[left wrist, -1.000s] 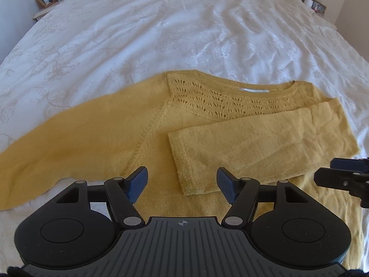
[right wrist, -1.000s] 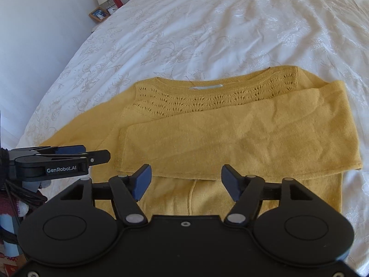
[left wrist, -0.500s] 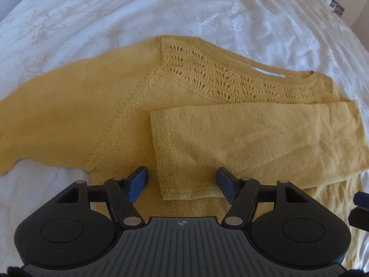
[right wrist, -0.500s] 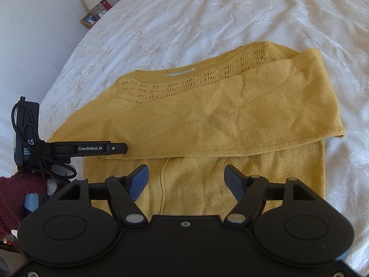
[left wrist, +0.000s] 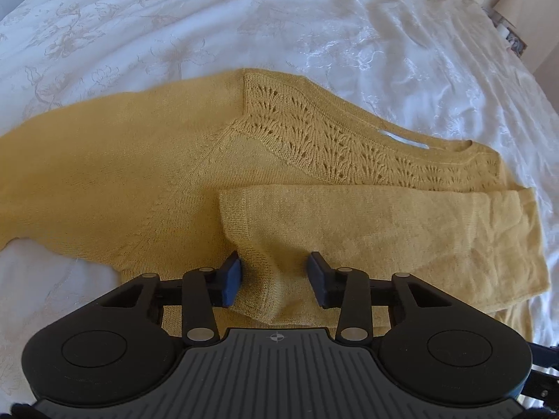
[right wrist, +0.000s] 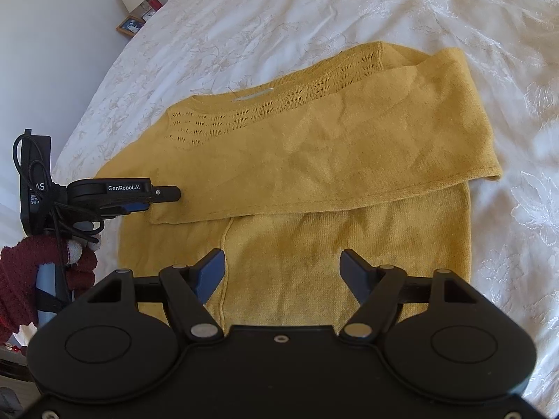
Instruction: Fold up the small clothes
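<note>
A mustard-yellow knit sweater (left wrist: 139, 174) lies flat on the white bed, neckline away from me. One sleeve (left wrist: 384, 230) is folded across the chest; it also shows in the right wrist view (right wrist: 332, 160). The other sleeve (left wrist: 70, 160) stretches out to the left. My left gripper (left wrist: 274, 276) is open, its blue pads either side of the folded sleeve's cuff (left wrist: 269, 300), which bunches up between them. My right gripper (right wrist: 283, 272) is open and empty above the sweater's lower body (right wrist: 314, 265). The left gripper also shows from the side in the right wrist view (right wrist: 153, 197).
The white embroidered bedspread (left wrist: 314, 28) surrounds the sweater. A nightstand with a lamp and picture frame (right wrist: 134, 22) stands at the far left of the bed. Another lamp (left wrist: 506, 3) stands at the far right. A hand in a dark red glove (right wrist: 45, 269) holds the left gripper.
My left gripper has moved down onto the folded sleeve's cuff and its jaws have narrowed around it, bunching the fabric. The right gripper has drawn back slightly and stays open.
</note>
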`<state>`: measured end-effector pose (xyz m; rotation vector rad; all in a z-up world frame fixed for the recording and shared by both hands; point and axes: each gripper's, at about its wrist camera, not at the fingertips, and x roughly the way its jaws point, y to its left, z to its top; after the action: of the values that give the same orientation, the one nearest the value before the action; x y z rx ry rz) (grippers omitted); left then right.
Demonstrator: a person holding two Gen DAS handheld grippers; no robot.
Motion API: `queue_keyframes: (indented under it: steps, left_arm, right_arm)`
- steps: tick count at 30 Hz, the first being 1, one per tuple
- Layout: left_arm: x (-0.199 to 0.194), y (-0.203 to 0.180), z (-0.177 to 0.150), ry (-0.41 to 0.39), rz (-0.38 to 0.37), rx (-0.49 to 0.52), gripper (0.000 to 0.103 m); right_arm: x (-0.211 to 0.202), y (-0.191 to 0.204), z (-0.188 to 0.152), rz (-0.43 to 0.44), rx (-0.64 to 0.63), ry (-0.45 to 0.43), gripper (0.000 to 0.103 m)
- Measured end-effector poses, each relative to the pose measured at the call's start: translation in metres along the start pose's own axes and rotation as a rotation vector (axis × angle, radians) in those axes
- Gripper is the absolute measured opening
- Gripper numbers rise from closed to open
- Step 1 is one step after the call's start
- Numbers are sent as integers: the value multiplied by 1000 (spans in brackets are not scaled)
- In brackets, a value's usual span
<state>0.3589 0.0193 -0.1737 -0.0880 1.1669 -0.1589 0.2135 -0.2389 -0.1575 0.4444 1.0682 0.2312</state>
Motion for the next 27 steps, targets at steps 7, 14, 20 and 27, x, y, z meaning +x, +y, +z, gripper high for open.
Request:
queue_keyframes:
  steps: [7,14,20,27]
  left_arm:
    - [-15,-9,10,-69,27,18,6]
    - [-78,5,29,-252,51,49,6]
    - [-53,34,38,-193,133,45,6]
    - [-40,44,32,-156,161,-3,6]
  right_arm:
    - [4,4,-1,-2,-2,12,75]
    - [4,6,-1,-9,12,5,75]
    - [3,4,3,-15,25,-13,76]
    - [-11,-15,17,-86,18,-54,76]
